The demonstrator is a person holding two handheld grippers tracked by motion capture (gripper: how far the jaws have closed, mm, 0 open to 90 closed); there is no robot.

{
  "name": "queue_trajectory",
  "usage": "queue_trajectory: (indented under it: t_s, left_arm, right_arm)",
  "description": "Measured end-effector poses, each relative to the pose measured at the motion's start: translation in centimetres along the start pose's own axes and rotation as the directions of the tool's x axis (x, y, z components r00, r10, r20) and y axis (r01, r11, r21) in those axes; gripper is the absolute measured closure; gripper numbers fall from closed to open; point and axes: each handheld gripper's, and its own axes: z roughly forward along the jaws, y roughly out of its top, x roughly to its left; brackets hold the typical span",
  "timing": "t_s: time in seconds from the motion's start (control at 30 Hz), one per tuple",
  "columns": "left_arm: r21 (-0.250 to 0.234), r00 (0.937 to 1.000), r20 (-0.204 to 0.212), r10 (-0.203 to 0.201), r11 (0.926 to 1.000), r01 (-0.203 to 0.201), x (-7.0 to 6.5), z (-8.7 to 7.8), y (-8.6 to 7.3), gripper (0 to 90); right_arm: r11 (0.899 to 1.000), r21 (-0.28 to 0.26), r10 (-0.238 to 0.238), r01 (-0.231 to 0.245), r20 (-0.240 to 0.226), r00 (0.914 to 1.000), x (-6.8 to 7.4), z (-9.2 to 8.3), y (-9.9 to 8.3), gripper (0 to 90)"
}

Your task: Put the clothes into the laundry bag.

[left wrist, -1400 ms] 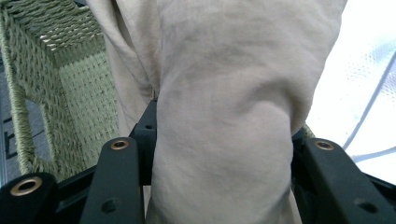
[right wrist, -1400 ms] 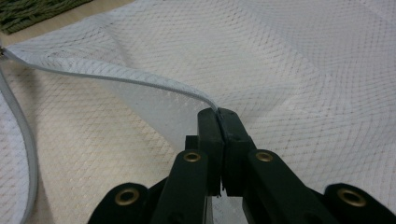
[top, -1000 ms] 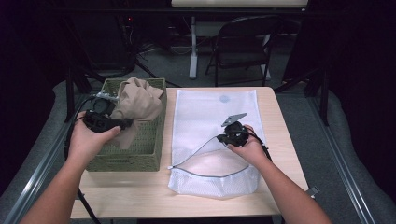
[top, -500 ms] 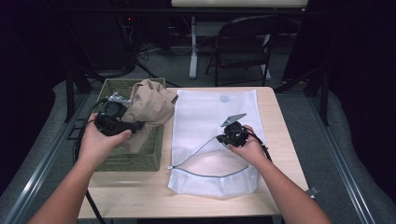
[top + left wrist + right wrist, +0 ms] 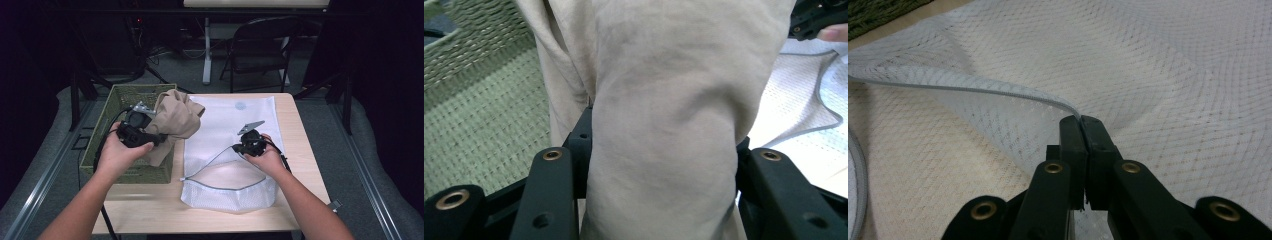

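A beige cloth garment [image 5: 175, 120] hangs bunched over the right edge of the green woven basket [image 5: 115, 107]. My left gripper [image 5: 161, 138] is shut on the garment [image 5: 664, 125], its jaws clamped around a thick fold. A white mesh laundry bag [image 5: 235, 120] lies flat on the wooden table, its grey zipper edge [image 5: 210, 159] lifted into an open mouth. My right gripper [image 5: 235, 148] is shut on that upper zipper edge [image 5: 998, 92] and holds it up off the lower mesh layer [image 5: 923, 165].
The wooden table [image 5: 300, 150] has bare strips right of the bag and along the front. A black folding chair [image 5: 260, 50] and a white table leg [image 5: 206, 50] stand beyond the far edge. The other gripper's tip [image 5: 819, 20] is visible past the garment.
My left gripper has carried the garment up out of the basket and rightward toward the bag. My right gripper has stayed put, holding the bag's mouth open.
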Motion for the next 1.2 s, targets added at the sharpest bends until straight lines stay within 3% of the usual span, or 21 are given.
queue_trajectory:
  t_s: [0.63,1.2]
  left_arm:
    - [0.046,0.9954,0.067,0.068,0.9964,-0.071,-2.8,0.5,0.8,51.4]
    - [0.05,0.9805,0.134,0.144,0.9871,-0.152,-6.4,0.7,-0.8,51.5]
  right_arm:
    - [1.0,0.008,0.003,-0.003,-0.016,0.9999,-0.1,-0.4,0.0,88.5]
    - [1.0,-0.004,0.01,-0.01,-0.021,0.9997,-0.1,-0.7,-0.1,88.5]
